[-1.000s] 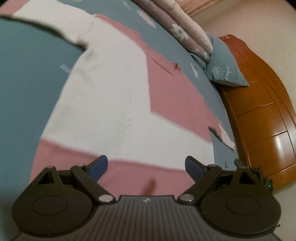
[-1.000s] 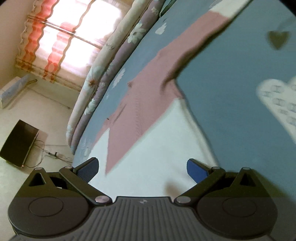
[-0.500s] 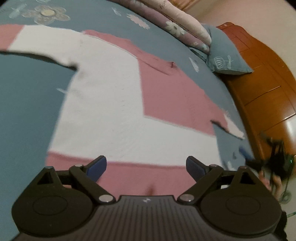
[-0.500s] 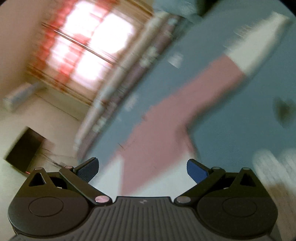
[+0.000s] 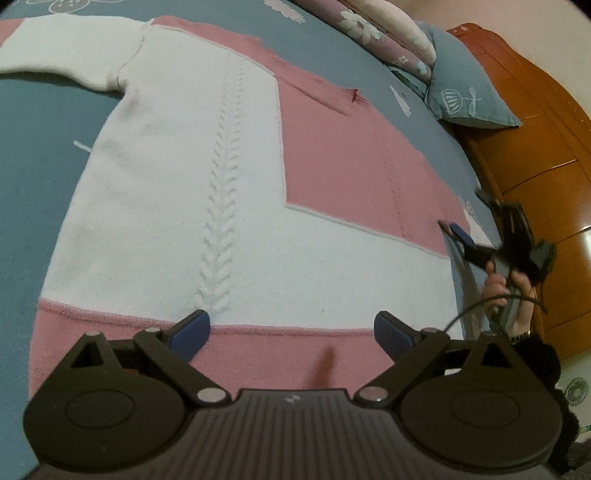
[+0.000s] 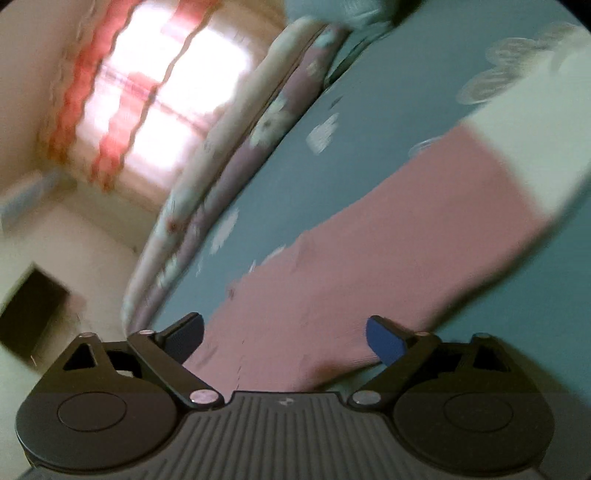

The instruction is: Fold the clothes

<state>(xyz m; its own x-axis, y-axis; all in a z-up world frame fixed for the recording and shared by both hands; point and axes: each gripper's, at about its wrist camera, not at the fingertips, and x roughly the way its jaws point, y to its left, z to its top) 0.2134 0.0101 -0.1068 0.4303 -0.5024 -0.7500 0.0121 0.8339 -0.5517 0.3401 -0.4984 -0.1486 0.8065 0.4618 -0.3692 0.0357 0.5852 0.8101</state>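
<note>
A white and pink knitted sweater lies flat on the blue bed sheet, one white sleeve reaching to the upper left. My left gripper hovers open over its pink hem, with nothing between the fingers. My right gripper, held by a hand, sits at the sweater's right armpit. In the right wrist view the pink sleeve with its white cuff runs to the upper right. My right gripper stands wide with its jaws closing. The sleeve's base lies between them, and the pads do not press it.
A blue pillow and a rolled floral quilt lie along the bed's far side, against a wooden headboard. Beyond the bed are a bright curtained window and a dark box on the floor.
The left view has drawn back and shows more of the sweater. My right gripper has swung along the bed from the sweater's body to the pink sleeve and now shows in the left view.
</note>
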